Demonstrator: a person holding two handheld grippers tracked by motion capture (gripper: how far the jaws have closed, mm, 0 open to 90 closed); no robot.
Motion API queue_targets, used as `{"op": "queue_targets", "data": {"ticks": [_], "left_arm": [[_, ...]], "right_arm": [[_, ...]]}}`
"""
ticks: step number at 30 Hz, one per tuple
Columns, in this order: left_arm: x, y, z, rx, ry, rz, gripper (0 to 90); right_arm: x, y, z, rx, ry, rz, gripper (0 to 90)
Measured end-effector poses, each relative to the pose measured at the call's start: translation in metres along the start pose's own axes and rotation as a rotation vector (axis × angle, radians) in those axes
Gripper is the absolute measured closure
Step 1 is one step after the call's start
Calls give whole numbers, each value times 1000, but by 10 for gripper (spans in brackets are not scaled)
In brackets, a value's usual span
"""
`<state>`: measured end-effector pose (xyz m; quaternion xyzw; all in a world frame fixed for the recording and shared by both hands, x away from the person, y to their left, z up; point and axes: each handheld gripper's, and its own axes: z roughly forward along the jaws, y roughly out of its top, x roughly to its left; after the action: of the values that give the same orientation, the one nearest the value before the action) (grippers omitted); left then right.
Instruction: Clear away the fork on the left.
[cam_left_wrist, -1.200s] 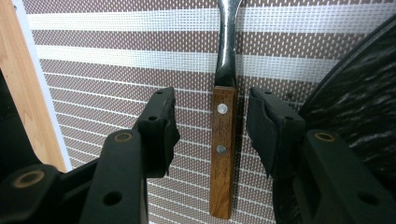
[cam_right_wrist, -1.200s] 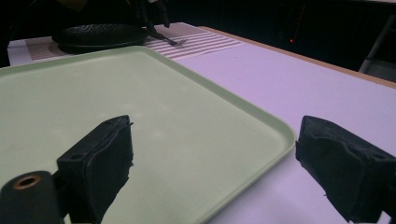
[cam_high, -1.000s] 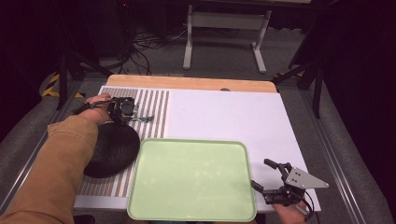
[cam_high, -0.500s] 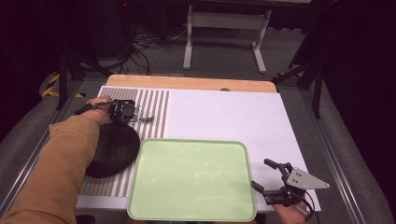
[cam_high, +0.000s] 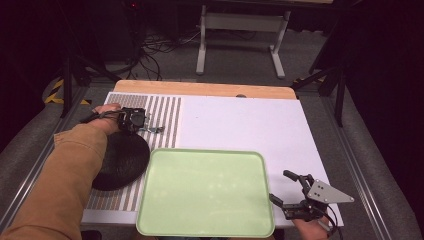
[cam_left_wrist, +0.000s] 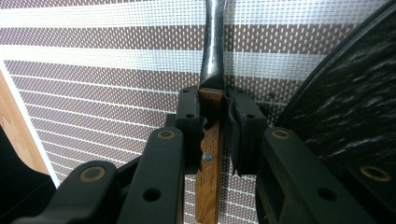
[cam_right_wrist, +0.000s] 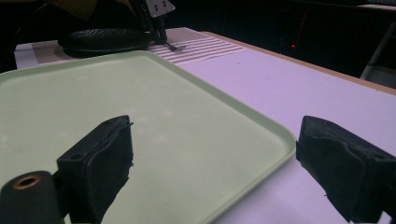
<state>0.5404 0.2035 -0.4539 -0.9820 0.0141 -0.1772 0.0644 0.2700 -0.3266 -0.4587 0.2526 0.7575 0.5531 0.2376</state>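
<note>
Both pads of my left gripper (cam_left_wrist: 215, 135) pinch the fork's (cam_left_wrist: 212, 93) stiff, light wooden handle beside the black plate (cam_left_wrist: 345, 112); my right gripper (cam_right_wrist: 212, 158) gapes.

Left forearm in a tan sleeve (cam_high: 65, 180), reaching from 7 o'clock toward 11 o'clock of the high view, wrist straight, hand (cam_high: 106, 116) wrapped around the tool's rear. Left gripper (cam_high: 147, 127) pointing toward 3 o'clock, held low and roughly level. In the left gripper view, left gripper (cam_left_wrist: 215, 119) with jaws drawn in tight, pads pressing from both sides on a narrow wooden handle (cam_left_wrist: 209, 158) with a metal shank running toward 12 o'clock. Right gripper (cam_high: 287, 187) at 5 o'clock of the high view, pointing toward 10 o'clock, jaws spread wide, nothing between them. Right hand (cam_high: 312, 229) barely visible at the bottom edge.
</note>
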Motion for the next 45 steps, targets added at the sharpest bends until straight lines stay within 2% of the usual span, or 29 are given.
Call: {"op": "queue_targets", "data": {"ticks": [2, 7, 12, 13, 15, 16, 18, 19, 22, 23, 25, 28, 31, 32, 35, 39, 40, 41, 42, 44, 45], "left_arm": [[-1, 0, 1, -11, 15, -4, 770], [0, 2, 0, 15, 3, 5, 770], [-2, 4, -2, 18, 27, -4, 770], [-2, 6, -5, 42, 25, -9, 771], [-2, 4, -9, 9, 54, -23, 774], [-1, 5, -14, 32, 54, -39, 774], [-2, 5, -15, 29, 58, -41, 774], [-3, 5, -18, 24, 76, -36, 774], [-3, 5, -24, 25, 80, -43, 774], [-4, 6, -30, 16, 94, -60, 774], [-4, 6, -35, 17, 88, -71, 775], [-6, 7, -46, -1, 115, -79, 774], [-8, 8, -55, -11, 113, -101, 774], [-9, 8, -58, -16, 131, -106, 774], [-14, 11, -70, -7, 126, -137, 774], [-20, 14, -82, -26, 125, -181, 774], [-20, 14, -82, -26, 125, -181, 774], [-22, 16, -89, -21, 120, -202, 774], [-22, 16, -89, -21, 120, -202, 775], [-27, 18, -99, -46, 114, -232, 774], [-27, 18, -99, -46, 114, -232, 774]], "right_arm": [[0, 0, 0, 0, 2, 2, 114], [0, 0, 0, 2, 3, 6, 114], [0, 0, 0, 0, -2, 7, 114], [0, 0, 0, 0, -2, 8, 114], [0, 0, 0, 0, 0, 6, 114], [0, 0, 0, 0, 1, 9, 114], [0, 0, 0, 0, 1, 7, 114], [-1, 0, 1, -2, 4, 6, 114], [-1, 1, 2, -3, 6, 7, 113], [-1, 1, 2, -3, 7, 4, 114], [-1, 1, 2, -1, 5, 2, 114], [-2, 2, 3, -6, 6, 1, 114], [-2, 3, 3, -6, 8, -1, 114], [-3, 3, 4, -6, 9, -2, 114], [-3, 4, 5, -7, 10, -5, 114], [-4, 4, 6, -8, 12, -8, 114], [-4, 5, 6, -10, 12, -9, 114], [-4, 5, 7, -11, 14, -8, 114], [-4, 5, 7, -9, 16, -10, 114], [-5, 6, 8, -12, 17, -11, 114], [-5, 6, 8, -12, 17, -11, 114]]}}
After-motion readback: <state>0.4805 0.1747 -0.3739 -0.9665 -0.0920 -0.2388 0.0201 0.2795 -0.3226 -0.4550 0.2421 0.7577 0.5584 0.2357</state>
